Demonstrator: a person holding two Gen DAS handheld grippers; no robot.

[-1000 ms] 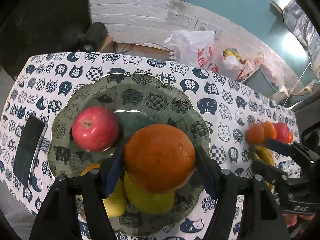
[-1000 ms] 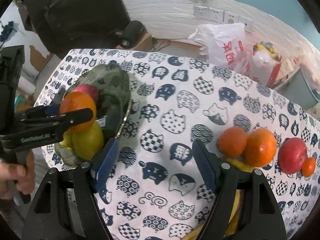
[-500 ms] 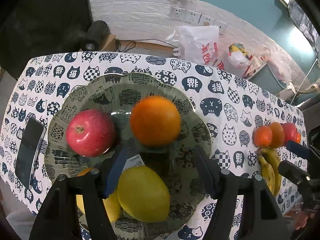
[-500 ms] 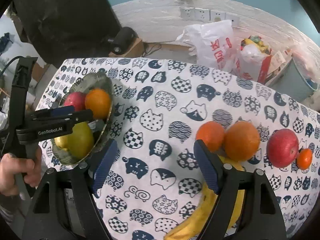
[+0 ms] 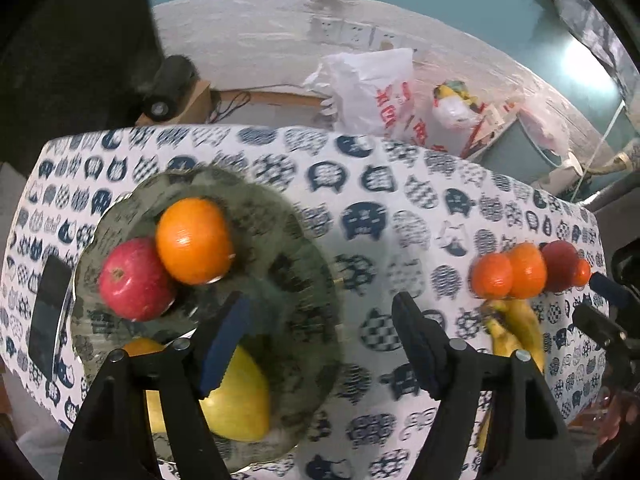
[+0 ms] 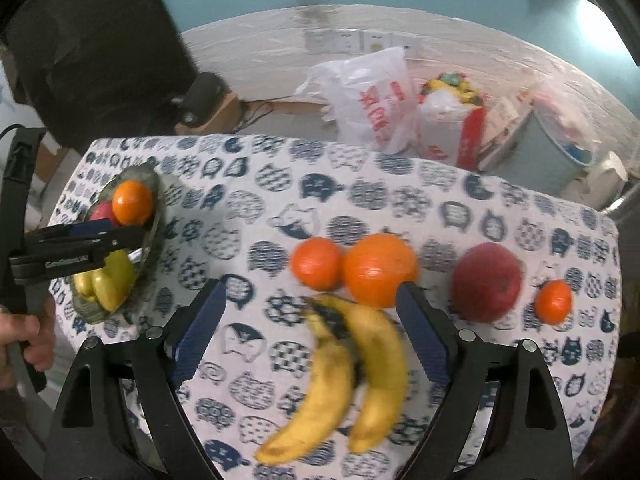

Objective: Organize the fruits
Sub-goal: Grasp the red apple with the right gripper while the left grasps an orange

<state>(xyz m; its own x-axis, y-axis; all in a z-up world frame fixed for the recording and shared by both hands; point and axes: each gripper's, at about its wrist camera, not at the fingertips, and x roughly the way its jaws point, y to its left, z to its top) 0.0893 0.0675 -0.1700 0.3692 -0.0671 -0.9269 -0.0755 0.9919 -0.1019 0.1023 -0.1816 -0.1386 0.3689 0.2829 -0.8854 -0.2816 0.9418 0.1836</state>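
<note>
A glass bowl on the left of the table holds an orange, a red apple and a yellow pear. My left gripper is open and empty above the bowl's right rim. On the right lie two bananas, a small orange, a large orange, a red apple and a tiny mandarin. My right gripper is open and empty, its fingers on either side of the bananas' stem end. The bowl also shows in the right wrist view.
A dark phone lies at the table's left edge beside the bowl. The table wears a cat-print cloth. Behind the table are white plastic bags, a bin and a wall with sockets.
My left gripper let go of the orange, which now rests in the bowl, and drew back to the right. My right gripper moved right and down over the bananas.
</note>
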